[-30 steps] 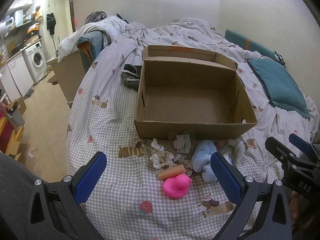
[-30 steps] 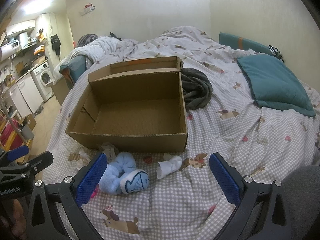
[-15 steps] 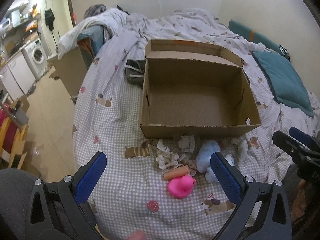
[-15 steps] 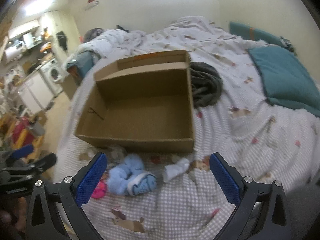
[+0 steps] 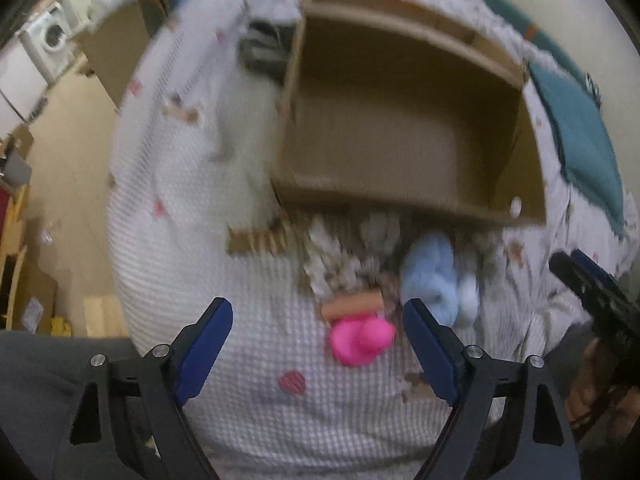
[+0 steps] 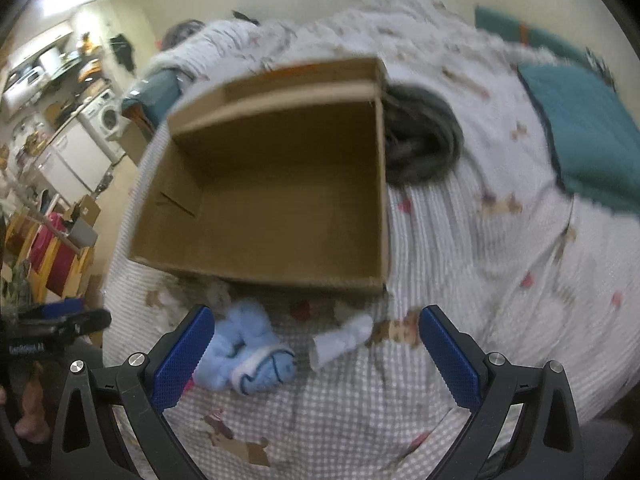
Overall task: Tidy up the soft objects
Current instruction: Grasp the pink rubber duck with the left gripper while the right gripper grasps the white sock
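Note:
An open, empty cardboard box (image 5: 404, 204) (image 6: 256, 268) lies on the bed. In front of it lie a pink duck (image 5: 360, 338), an orange tube (image 5: 352, 306), a pale crumpled cloth (image 5: 332, 260), a light blue soft toy (image 5: 432, 280) (image 6: 244, 352) and a white sock (image 6: 344, 340). My left gripper (image 5: 318, 344) is open and empty, held above the duck. My right gripper (image 6: 312, 354) is open and empty, above the blue toy and the sock. Both views are blurred.
The bed has a checked sheet (image 6: 352, 412) with dog prints. A dark grey garment (image 6: 424, 148) lies right of the box. Teal pillows (image 6: 580, 120) lie at the right. The floor, a washing machine (image 5: 48, 40) and shelves are left of the bed.
Both grippers have moved forward and tilted down toward the objects in front of the box, which now look larger. Nothing on the bed has moved. Both grippers stay open.

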Demonstrator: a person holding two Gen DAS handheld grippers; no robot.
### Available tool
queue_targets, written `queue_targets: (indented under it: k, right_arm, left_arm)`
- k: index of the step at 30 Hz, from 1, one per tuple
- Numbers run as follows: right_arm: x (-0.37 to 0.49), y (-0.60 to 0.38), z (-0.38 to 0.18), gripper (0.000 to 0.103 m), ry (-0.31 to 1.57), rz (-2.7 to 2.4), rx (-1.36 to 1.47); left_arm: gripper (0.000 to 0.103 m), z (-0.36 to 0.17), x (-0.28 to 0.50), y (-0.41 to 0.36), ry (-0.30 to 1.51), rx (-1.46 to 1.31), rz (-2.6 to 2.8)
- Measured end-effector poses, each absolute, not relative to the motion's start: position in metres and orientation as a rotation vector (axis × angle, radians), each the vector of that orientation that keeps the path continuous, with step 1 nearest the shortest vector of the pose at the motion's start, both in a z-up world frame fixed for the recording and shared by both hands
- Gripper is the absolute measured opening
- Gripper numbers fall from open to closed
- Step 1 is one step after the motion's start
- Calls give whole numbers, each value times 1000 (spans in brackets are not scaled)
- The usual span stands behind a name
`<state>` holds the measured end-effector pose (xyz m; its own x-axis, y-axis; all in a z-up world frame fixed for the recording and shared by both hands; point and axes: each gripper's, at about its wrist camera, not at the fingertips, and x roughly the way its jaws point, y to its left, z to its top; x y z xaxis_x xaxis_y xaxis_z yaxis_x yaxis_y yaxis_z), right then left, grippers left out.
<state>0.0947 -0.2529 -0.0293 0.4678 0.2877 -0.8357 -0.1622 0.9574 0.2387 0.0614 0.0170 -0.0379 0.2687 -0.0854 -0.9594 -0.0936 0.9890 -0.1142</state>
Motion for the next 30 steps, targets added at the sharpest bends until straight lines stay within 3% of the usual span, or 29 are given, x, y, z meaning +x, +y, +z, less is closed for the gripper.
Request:
queue_targets:
  k: [4,8,10,16,26,27,29,30]
  right_arm:
    - [100,-256,-41,103,1112,260,164]
    - [105,-262,-46,103,1139,257,213]
    - [107,-266,-50,103,1156,243,230]
    - [112,-271,-57,103,1175,233,272]
    - [134,-271,-89,103,1304,206,297]
    - [136,-270,-93,102,1312,196,293]
    - [141,-264,-101,86,1336,200,286]
    - [144,-260,-105,83,1346,205,276]
  left_arm:
    - [64,-69,58,-6,1403,-140,-45]
    - [59,-88,56,-27,1448,-118,-83]
    - [46,-97,57,-33,1460,-96,-82]
    - [44,-102,56,-34,1435,-81,-86]
    - [43,-63,31,-10,1341,-100,-96]
    - [43,-61,28,-9,1336,-102,-95]
    - [43,-62,22,-7,1332,-100,-96]
    - [43,-64,22,-8,1335,-94,-94]
